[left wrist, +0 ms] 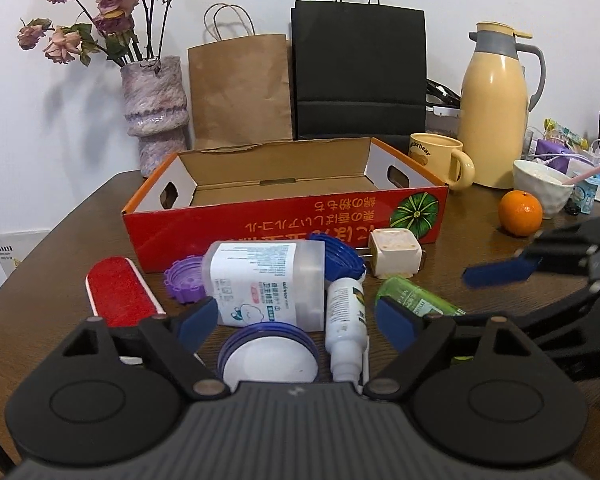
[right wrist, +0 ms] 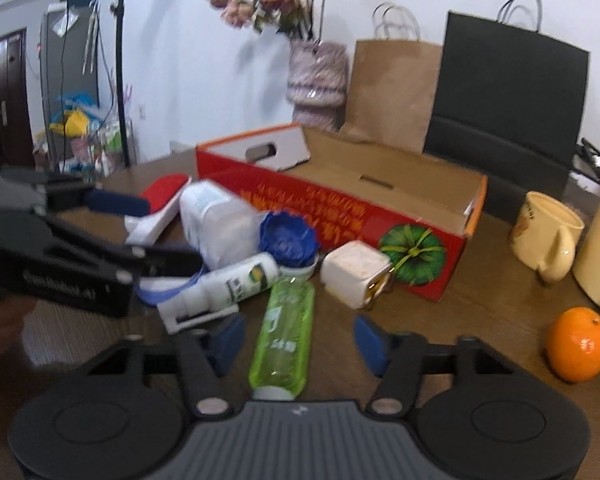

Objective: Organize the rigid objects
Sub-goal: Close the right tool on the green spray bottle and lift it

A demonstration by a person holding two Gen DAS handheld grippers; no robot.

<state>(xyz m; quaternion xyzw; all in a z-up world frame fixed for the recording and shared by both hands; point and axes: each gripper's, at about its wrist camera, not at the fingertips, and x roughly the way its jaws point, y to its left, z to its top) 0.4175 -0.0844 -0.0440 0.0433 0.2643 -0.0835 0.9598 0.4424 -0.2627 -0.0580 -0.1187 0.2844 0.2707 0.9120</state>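
Note:
An open red cardboard box point(left wrist: 284, 216) stands on the brown table with a heap of small items in front of it. My left gripper point(left wrist: 296, 320) is open around a clear labelled container point(left wrist: 260, 276), a blue-rimmed white lid point(left wrist: 268, 356) and a small white bottle point(left wrist: 346, 312). Its pads press on none of them. My right gripper point(right wrist: 299, 342) is open astride a green bottle point(right wrist: 286, 332), with a gap on each side. A red lint brush point(left wrist: 118, 292), a purple lid point(left wrist: 184, 282), a blue lid point(left wrist: 342, 256) and a white charger plug point(left wrist: 394, 256) lie nearby.
An orange point(left wrist: 520, 212), a yellow mug point(left wrist: 440, 158), a yellow thermos jug point(left wrist: 494, 112) and a white bowl point(left wrist: 542, 188) stand right of the box. Behind it are a vase of dried roses point(left wrist: 156, 104), a brown paper bag point(left wrist: 240, 88) and a black bag point(left wrist: 358, 68).

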